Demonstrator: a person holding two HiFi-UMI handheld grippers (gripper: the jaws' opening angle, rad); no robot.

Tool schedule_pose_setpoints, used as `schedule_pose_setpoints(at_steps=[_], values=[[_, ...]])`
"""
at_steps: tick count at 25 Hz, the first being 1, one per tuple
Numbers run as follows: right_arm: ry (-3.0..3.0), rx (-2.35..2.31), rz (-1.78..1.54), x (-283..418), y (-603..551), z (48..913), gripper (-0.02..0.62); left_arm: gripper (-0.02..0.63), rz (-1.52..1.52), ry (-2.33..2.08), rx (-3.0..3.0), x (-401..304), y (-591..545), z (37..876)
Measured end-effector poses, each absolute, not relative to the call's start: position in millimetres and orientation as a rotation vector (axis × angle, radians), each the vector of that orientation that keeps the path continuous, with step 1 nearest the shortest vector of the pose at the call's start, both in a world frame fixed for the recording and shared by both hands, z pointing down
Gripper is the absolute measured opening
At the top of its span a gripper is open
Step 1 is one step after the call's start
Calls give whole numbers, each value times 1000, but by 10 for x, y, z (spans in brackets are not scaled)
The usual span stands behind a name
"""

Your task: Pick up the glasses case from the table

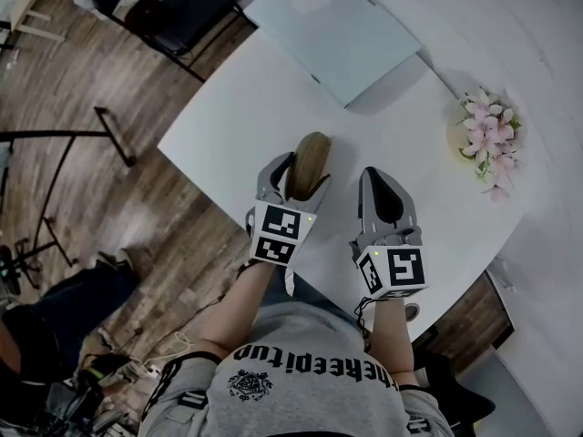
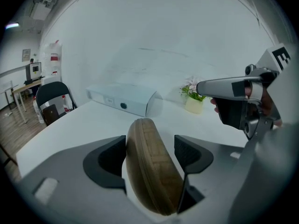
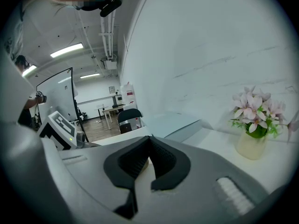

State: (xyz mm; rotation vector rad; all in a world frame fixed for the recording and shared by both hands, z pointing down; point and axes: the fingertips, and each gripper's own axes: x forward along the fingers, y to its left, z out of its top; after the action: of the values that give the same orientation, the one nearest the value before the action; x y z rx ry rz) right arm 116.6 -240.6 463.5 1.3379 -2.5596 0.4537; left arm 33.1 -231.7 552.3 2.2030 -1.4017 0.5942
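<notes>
Grip: left gripper (image 2: 150, 146) jaws wide apart, straddling glasses case (image 2: 154, 171), not clamped | Axis: case on white table (image 1: 232, 116), long axis running along jaws, away from person | Right gripper (image 1: 376, 175): jaws together, empty, just beside | Far: flower pot (image 1: 487, 135).

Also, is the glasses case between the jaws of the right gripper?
No, the glasses case sits between the left gripper's open jaws; the right gripper is shut.
</notes>
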Motion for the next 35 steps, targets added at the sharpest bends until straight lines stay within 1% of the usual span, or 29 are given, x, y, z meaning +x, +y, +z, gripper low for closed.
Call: schedule_pose_setpoints(at_steps=[16,26,30,35], values=[[-2554,1322,471,1235,-2459,4687,3,347,633,-1441,2111,314,-2355,5740],[-2555,1322,468,1238,-2452,4671,3,287,662,-1477,2076,216,-2351,5744],[-2562,1320,462,1227,-2444,4649,3,288,677,-1468,2087,200,-2321,5738],[-2570,1322,458,1199,-2420,4610,3,288,573,-1450,2078,169,-2300,5588]])
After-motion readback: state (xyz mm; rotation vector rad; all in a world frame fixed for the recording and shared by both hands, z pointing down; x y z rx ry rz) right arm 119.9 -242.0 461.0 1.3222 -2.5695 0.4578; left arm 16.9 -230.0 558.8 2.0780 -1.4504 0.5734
